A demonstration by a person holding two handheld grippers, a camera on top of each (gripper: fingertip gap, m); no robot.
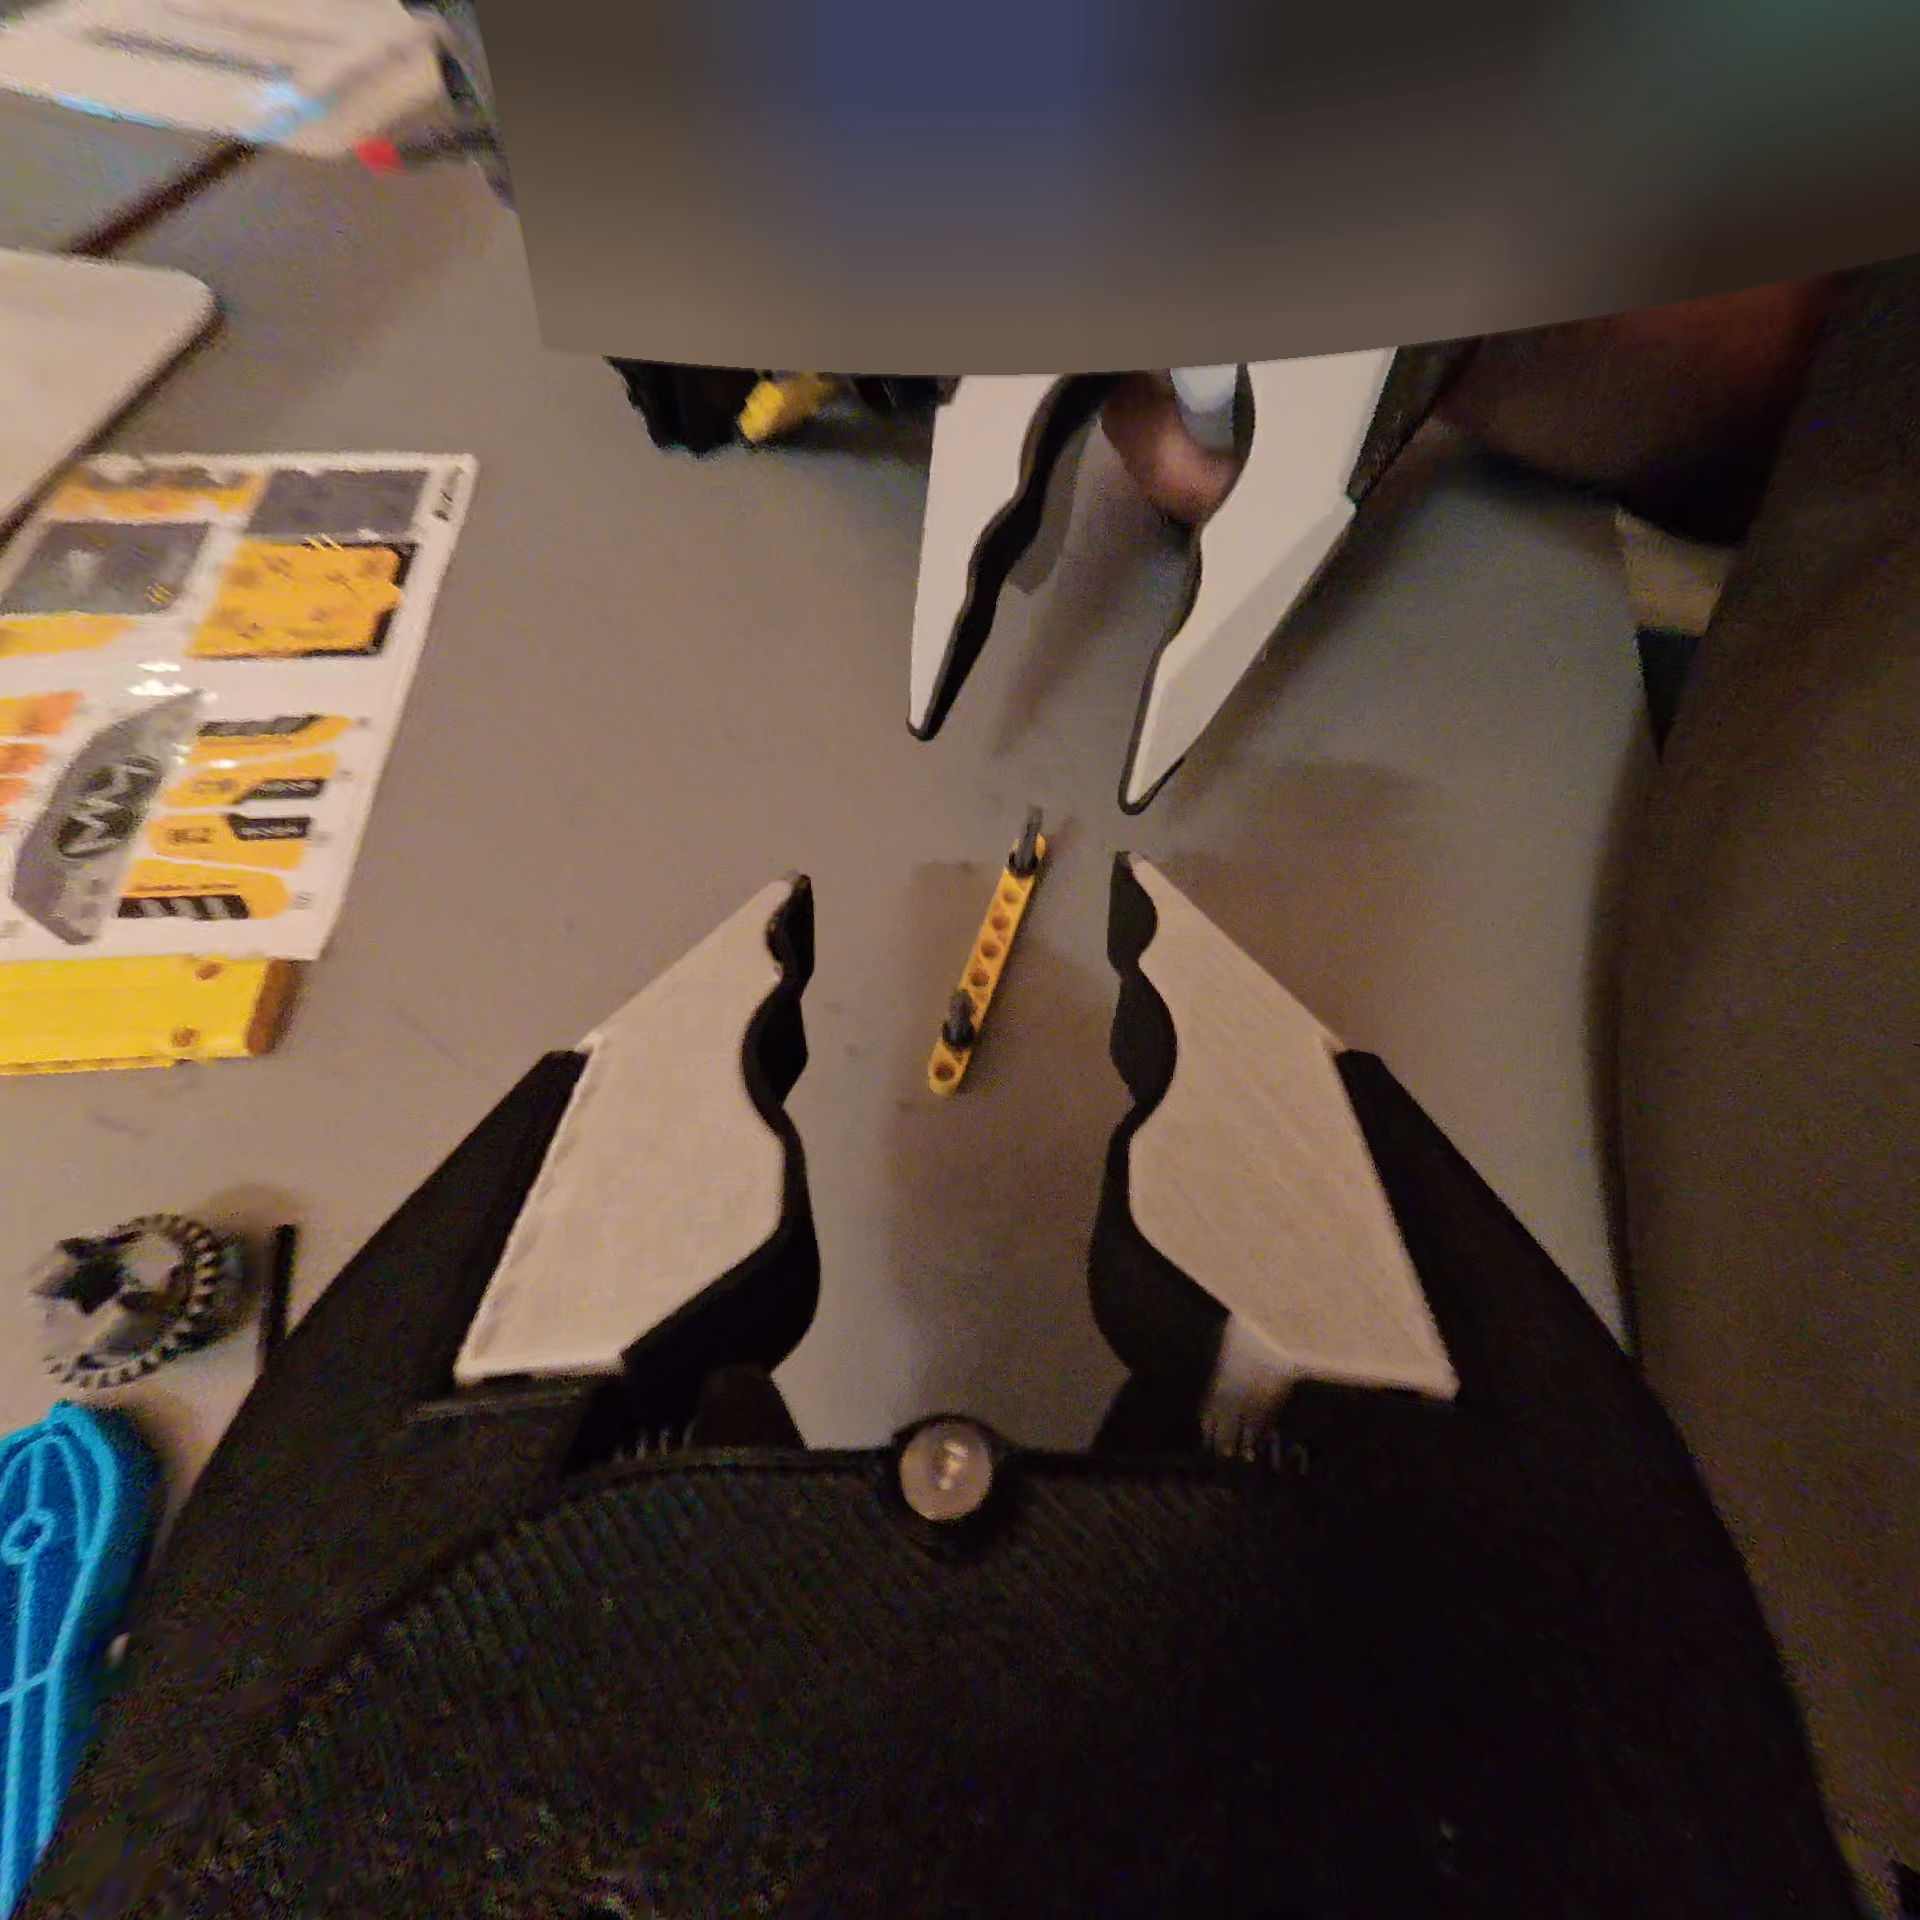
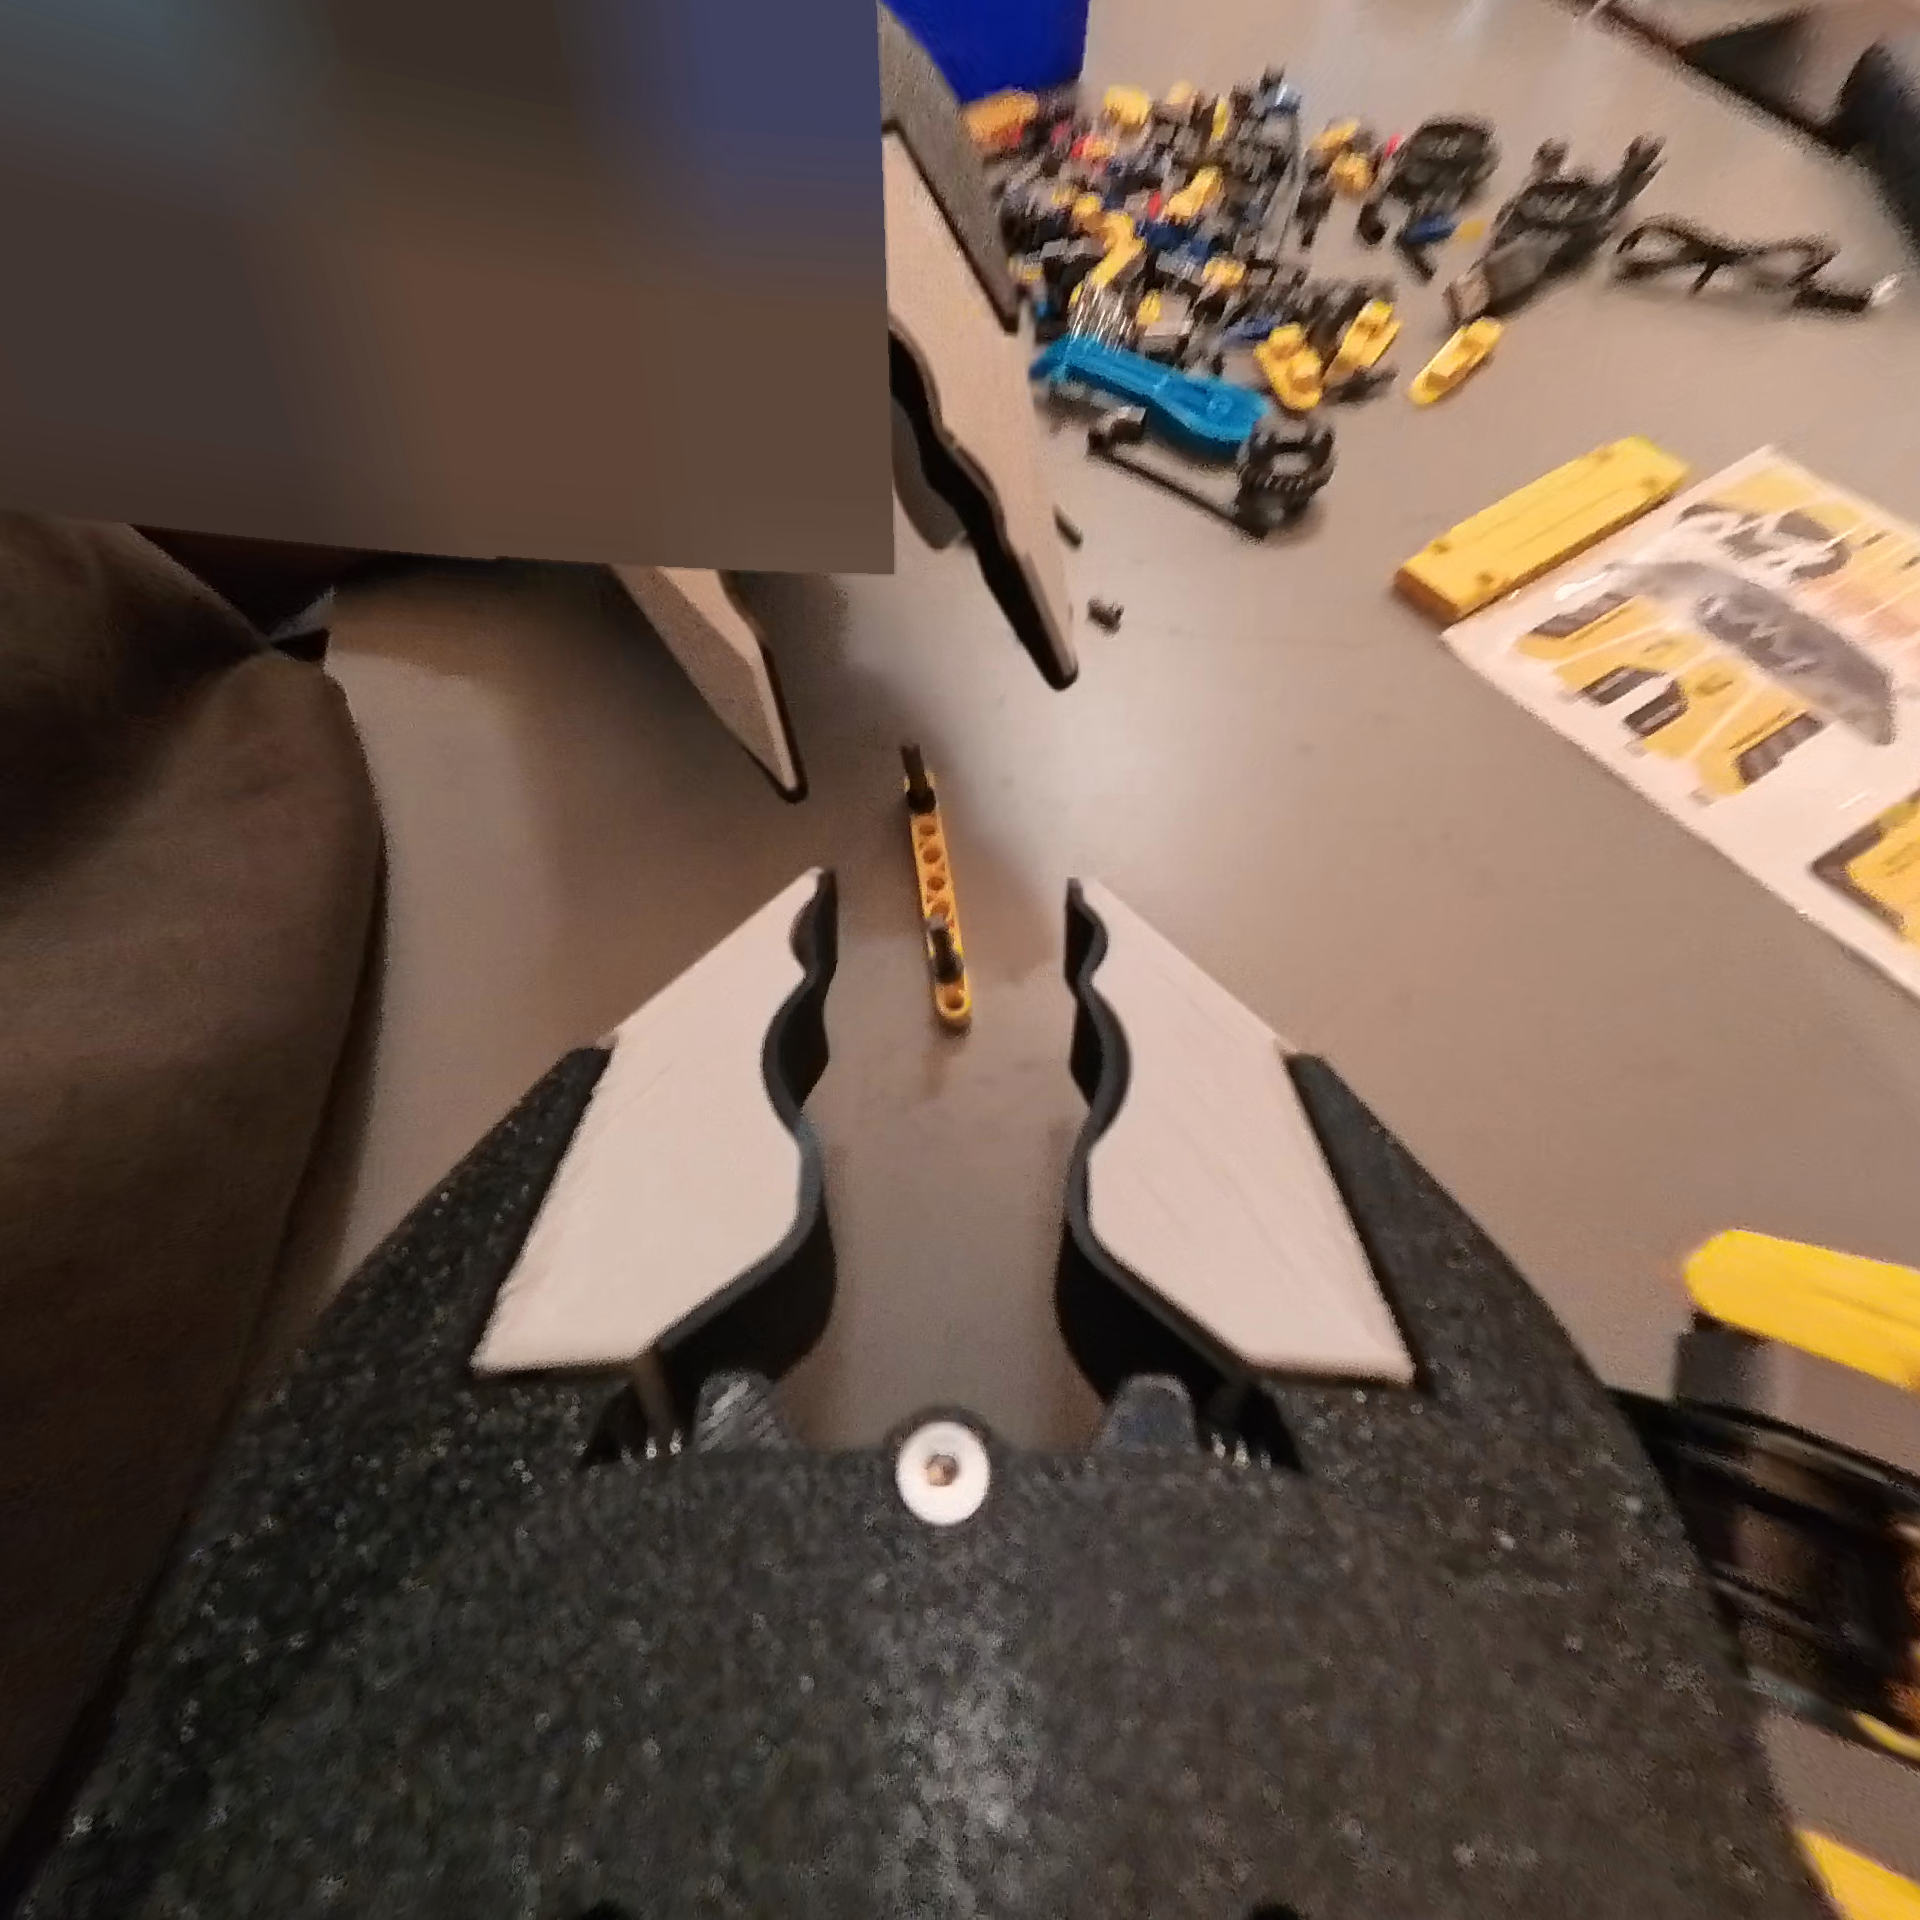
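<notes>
I see yellow strip with holes (image 1: pixel 987 961) flat on grey table (image 1: pixel 582 727), two black pegs (image 1: pixel 958 1020) stuck in it, one near each end. Strip lies between both tongs, touching neither. My left gripper (image 1: pixel 961 878) spread wide, empty, tips either side of strip's far half. My right gripper (image 2: pixel 948 883) opposite, likewise spread and empty. Sticker sheet (image 1: pixel 197 707) off to side, yellow flat piece (image 1: pixel 135 1008) just beside it. Heap of small parts (image 2: pixel 1226 239) farther off. Black gear (image 1: pixel 140 1299) near left gripper.
</notes>
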